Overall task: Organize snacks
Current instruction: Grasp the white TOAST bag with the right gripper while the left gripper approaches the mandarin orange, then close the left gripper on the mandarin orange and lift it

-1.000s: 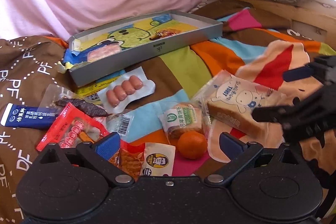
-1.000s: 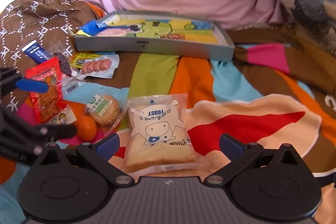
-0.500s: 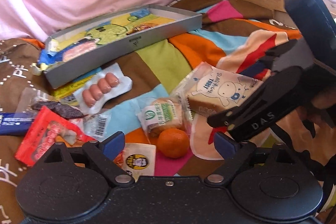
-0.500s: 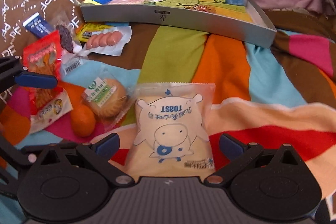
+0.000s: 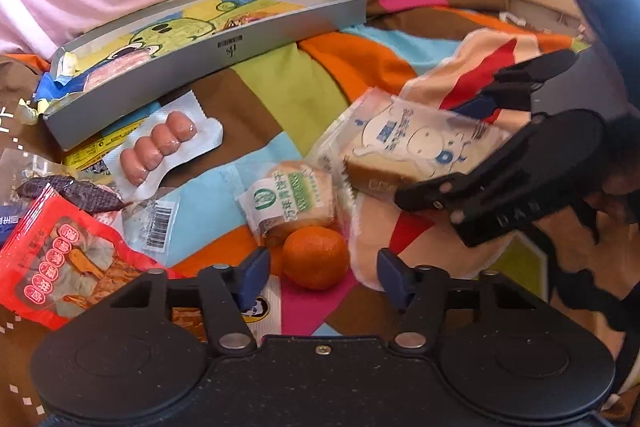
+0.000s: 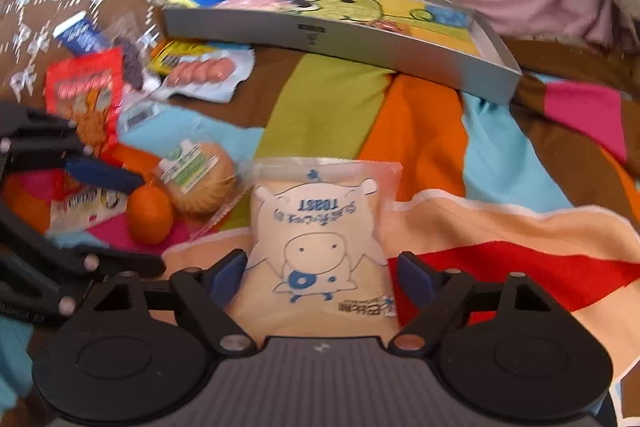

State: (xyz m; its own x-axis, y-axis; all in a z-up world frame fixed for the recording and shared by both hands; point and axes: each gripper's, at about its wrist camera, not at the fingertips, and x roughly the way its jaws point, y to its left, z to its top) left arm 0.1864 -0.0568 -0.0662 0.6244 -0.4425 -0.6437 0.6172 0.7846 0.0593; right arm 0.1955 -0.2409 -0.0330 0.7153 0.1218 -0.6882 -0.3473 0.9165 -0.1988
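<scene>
A toast packet (image 6: 320,227) with a cartoon cow lies on the striped blanket, between the fingers of my right gripper (image 6: 320,277). The gripper is open and its pads stand close to the packet's sides. From the left wrist view the right gripper (image 5: 448,139) straddles the toast packet (image 5: 412,143). A small orange (image 5: 314,257) sits just ahead of my open left gripper (image 5: 324,279), between its fingertips and not touched. The right wrist view shows the left gripper (image 6: 150,223) around the orange (image 6: 150,213). A grey tray (image 5: 224,51) with a cartoon liner lies behind.
Left of the orange lie a round biscuit pack (image 5: 292,199), a sausage pack (image 5: 160,147), a red snack bag (image 5: 60,259), a dark jerky pack (image 5: 72,191) and a yellow packet (image 5: 100,151). Pink cloth lies behind the tray (image 6: 312,35). A brown patterned cover sits at left.
Both grippers moved forward and down. The right one now has the toast packet between its fingers, the left one the orange. Both pairs of fingers have narrowed.
</scene>
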